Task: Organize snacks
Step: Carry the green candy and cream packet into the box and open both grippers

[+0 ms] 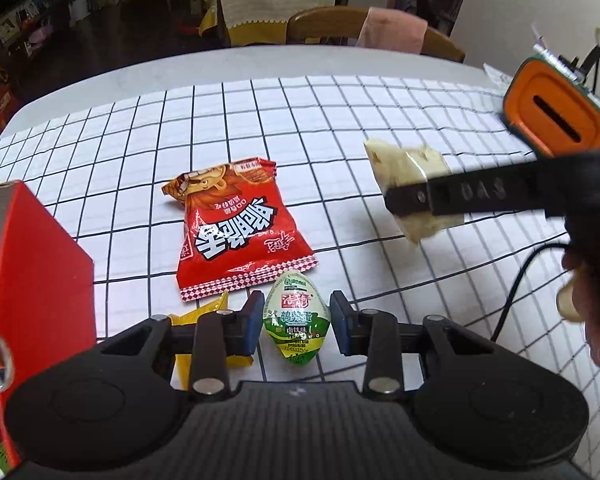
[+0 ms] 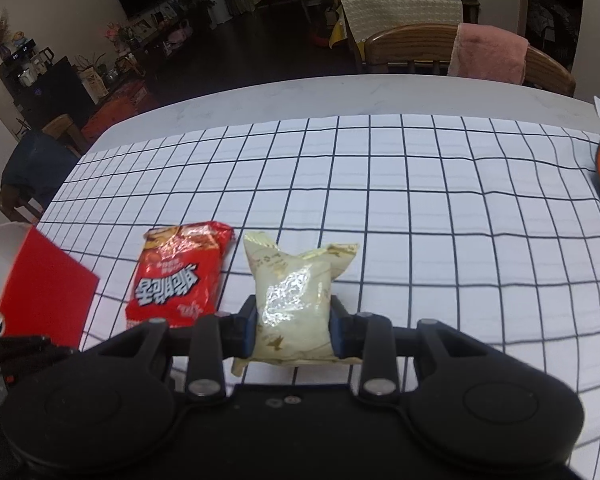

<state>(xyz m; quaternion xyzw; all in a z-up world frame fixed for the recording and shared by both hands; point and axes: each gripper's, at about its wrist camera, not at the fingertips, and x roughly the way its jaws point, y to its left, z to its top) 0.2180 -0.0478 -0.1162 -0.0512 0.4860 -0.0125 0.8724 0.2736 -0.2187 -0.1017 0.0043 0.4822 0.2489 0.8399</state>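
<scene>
Cream snack packet (image 2: 294, 304) in right gripper (image 2: 294, 330), green egg pack (image 1: 297, 317), embossed "UAS".

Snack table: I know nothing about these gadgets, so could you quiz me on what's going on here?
1. True or false: the right gripper holds the cream packet up off the checked cloth.
2. Which snack sits between the left gripper's fingers? A) red packet B) green egg-shaped snack C) yellow wrapper
3. Fill in: the red box stands to the ___ of the red packet.

Key: 1 true; 2 B; 3 left.
</scene>
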